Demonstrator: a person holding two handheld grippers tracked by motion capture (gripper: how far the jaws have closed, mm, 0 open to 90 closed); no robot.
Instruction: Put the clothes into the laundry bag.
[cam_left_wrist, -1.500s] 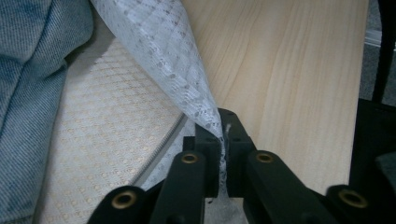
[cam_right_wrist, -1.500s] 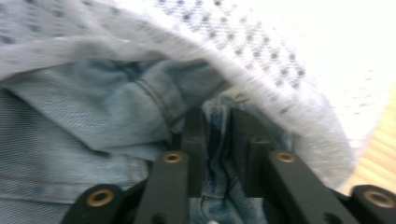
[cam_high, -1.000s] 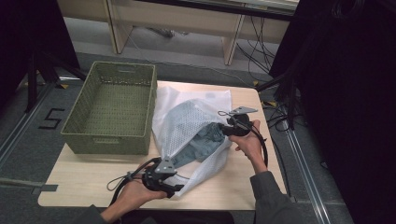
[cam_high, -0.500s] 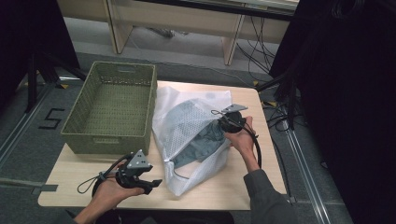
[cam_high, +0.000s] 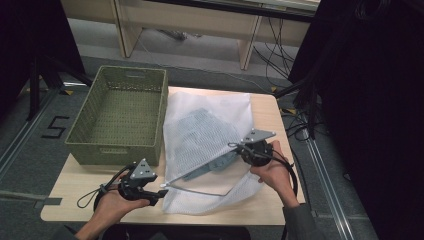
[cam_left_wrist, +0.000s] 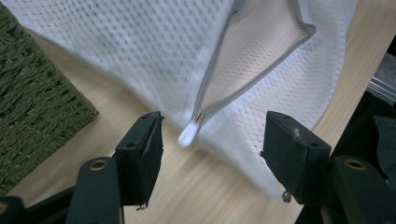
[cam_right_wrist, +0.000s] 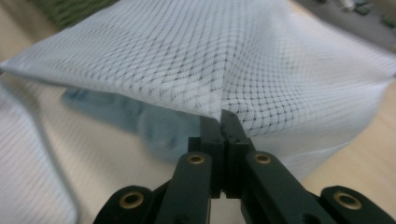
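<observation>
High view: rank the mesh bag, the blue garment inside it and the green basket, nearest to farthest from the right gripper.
From the right gripper:
1. Mesh bag, pinched in its jaws.
2. Blue garment, inside the bag just below-left.
3. Green basket, across the bag at the table's left.

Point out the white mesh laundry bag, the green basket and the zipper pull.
white mesh laundry bag (cam_high: 205, 112), high view, upper mesh panel.
green basket (cam_high: 116, 150), high view, near wall.
zipper pull (cam_left_wrist: 187, 135), left gripper view, its white tab.
</observation>
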